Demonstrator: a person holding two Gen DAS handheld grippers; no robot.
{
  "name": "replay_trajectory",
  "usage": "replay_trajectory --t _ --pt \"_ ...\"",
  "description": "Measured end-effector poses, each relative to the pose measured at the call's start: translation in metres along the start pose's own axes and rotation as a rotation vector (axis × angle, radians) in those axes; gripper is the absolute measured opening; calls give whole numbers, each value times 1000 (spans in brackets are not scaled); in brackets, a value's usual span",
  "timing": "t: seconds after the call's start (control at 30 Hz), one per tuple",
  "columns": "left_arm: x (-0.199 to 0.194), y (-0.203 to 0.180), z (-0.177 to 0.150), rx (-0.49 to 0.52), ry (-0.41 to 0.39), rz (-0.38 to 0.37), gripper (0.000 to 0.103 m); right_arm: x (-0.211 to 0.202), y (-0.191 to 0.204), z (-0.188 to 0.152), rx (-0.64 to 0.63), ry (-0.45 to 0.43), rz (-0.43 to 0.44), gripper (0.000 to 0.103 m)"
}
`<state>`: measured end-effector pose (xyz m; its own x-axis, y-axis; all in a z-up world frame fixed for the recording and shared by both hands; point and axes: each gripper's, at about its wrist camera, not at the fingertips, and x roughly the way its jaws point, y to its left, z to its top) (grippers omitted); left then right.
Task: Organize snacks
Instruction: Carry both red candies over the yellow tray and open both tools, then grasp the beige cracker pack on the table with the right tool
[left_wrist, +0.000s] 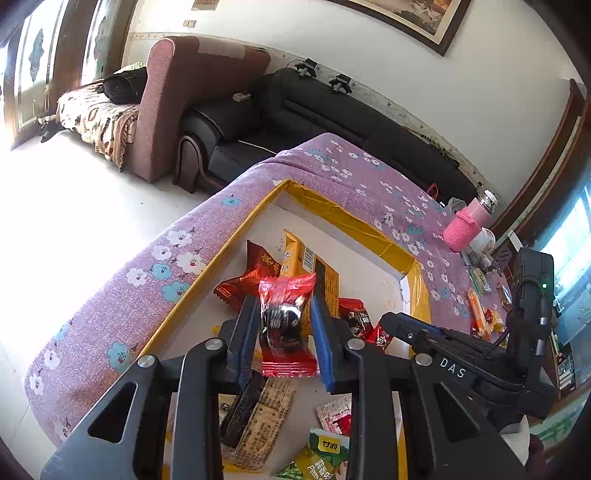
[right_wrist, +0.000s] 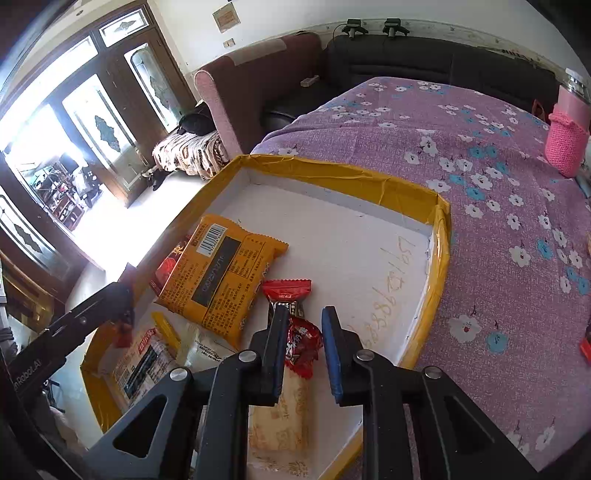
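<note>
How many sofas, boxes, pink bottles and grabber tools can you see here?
Sofas: 2, a maroon sofa and a black sofa
Boxes: 1, the yellow-edged box
Pink bottles: 1, the pink bottle
Grabber tools: 2, the left gripper with a red snack between its fingers, and the right gripper
Total: 6
</note>
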<state>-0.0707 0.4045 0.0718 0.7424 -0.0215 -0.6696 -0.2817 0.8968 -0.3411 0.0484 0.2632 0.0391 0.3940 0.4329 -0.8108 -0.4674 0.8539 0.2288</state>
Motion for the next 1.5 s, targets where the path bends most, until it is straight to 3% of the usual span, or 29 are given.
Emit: replay_trajectory --t 0.17,0.3,0.37,0.63,0.77,0.93,1.13,1.33,1.5 --pt "-31 -4 -2 -11 -77 18 52 -18 1 -2 7 -43 33 24" --pt "-58 -18 -7 -20 -168 69 79 -50 -5 -4 34 -129 46 37" --pt "-67 -29 -13 -18 -205 97 86 -68 -12 -10 56 -167 53 41" --pt "-71 -88 -41 64 -179 -16 86 -122 -58 -48 129 -225 13 45" --pt "-63 -117 -56 77 -103 -106 85 -148 -91 -75 183 -251 -25 52" --pt "-59 -161 -79 171 -46 -125 85 -170 -128 -107 225 -263 -80 52" --pt "-74 -195 -96 253 -60 -124 85 -189 -171 -136 318 -277 -102 54" --pt "-67 -219 -101 281 -33 -159 85 -206 -209 -148 381 -297 -140 54" --pt "-35 -221 -107 247 56 -174 85 -225 -261 -141 433 -301 -207 60"
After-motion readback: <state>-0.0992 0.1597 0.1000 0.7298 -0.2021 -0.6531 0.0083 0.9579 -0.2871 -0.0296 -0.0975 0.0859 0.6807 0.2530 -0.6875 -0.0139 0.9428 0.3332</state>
